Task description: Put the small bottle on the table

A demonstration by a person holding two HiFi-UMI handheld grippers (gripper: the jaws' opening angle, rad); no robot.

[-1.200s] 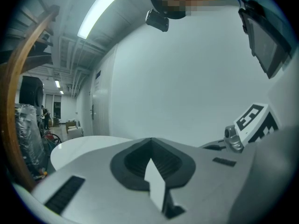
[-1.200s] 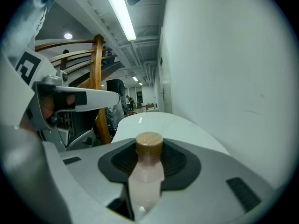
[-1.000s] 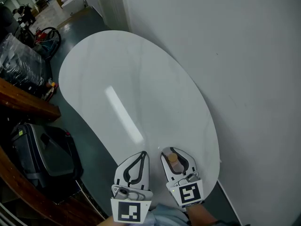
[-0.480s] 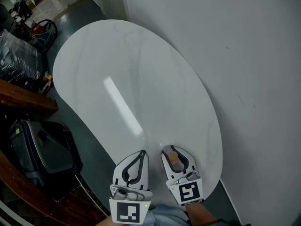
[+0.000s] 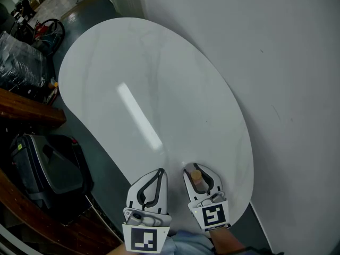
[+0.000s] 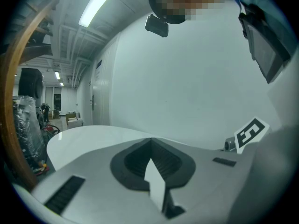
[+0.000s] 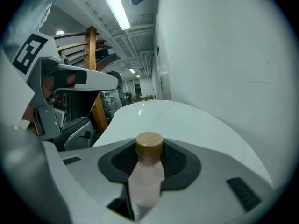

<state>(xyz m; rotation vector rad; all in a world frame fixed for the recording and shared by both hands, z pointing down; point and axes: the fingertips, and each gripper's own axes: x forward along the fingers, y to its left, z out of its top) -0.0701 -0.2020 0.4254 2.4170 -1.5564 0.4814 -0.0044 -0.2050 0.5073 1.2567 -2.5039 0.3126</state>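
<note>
A small pale pink bottle (image 7: 146, 176) with a tan wooden cap (image 7: 149, 143) sits upright between the jaws of my right gripper (image 5: 198, 177), which is shut on it. From the head view only the bottle's cap (image 5: 196, 175) shows, just above the near end of the white oval table (image 5: 159, 73). My left gripper (image 5: 151, 183) hangs beside it at the table's near edge, shut with nothing in it. In the left gripper view the jaws (image 6: 152, 162) meet over the tabletop (image 6: 93, 136).
A white wall (image 5: 276, 62) runs along the table's right side. Left of the table stand a dark wooden rail (image 5: 26, 116), a grey and black case (image 5: 48, 171) and plastic-wrapped goods (image 5: 18, 62) on the dark floor.
The view has shifted slightly, so the table sits a little higher in the picture. Both grippers hold their places, and the bottle stays in the right one.
</note>
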